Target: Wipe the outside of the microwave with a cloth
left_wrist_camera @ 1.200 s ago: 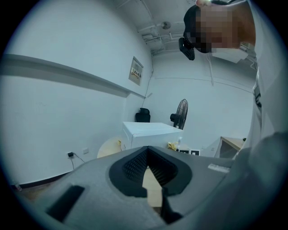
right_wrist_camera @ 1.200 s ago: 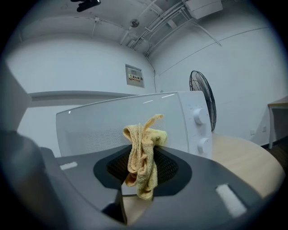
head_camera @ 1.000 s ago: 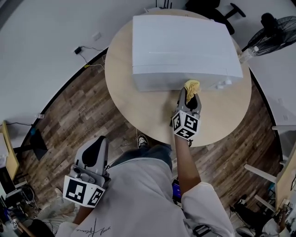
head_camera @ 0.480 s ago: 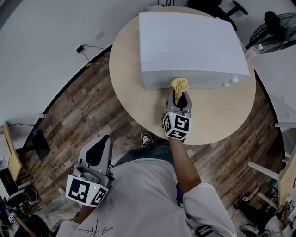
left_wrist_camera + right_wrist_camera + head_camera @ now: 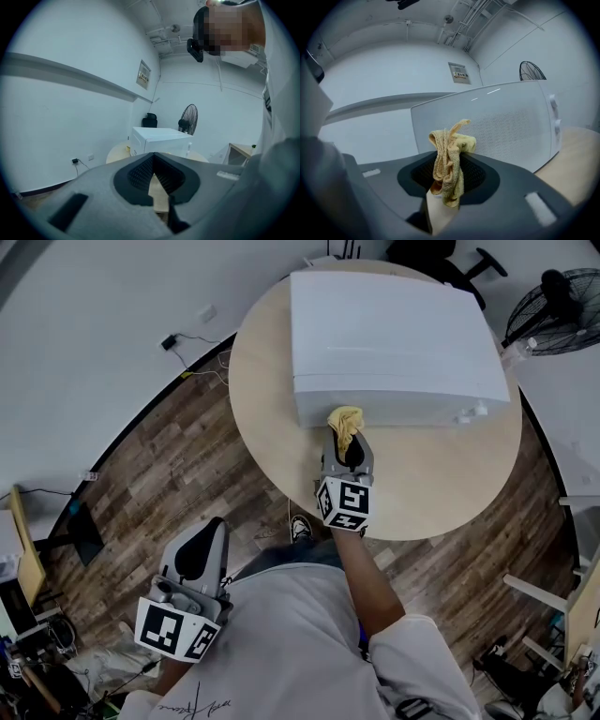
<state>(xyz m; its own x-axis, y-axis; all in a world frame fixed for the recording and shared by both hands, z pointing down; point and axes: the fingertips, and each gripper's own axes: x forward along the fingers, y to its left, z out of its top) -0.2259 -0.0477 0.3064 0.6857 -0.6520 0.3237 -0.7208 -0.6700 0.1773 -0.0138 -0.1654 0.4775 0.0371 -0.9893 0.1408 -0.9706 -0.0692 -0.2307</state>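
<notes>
Head view: white box-shaped microwave [image 5: 394,334] sits at approx 12 o'clock on the round pale-wood table [image 5: 272,437], front face toward the person. R gripper [image 5: 346,439] is clamped on a bunched yellow terry cloth [image 5: 344,421], pressing it against the lower front face. Vs. 1 s ago the cloth has slid along that face toward 9 o'clock: it was near mid-front, now it's close to the left corner, well apart from the white control knobs [image 5: 471,412] at the 3 o'clock end. So this looks like a sideways wipe stroke nearly finished; top and sides prob. still to do. Right gripper view: R gripper [image 5: 447,180] jaws pinch the cloth [image 5: 449,161] tight, folds sticking up at 12 o'clock, the perforated door of the microwave [image 5: 511,122] right behind. L gripper [image 5: 193,549] hangs idle at 7 o'clock, by the person's hip, off the table. Left gripper view: L gripper [image 5: 154,176] jaws together, nothing between, microwave [image 5: 157,138] far off.
</notes>
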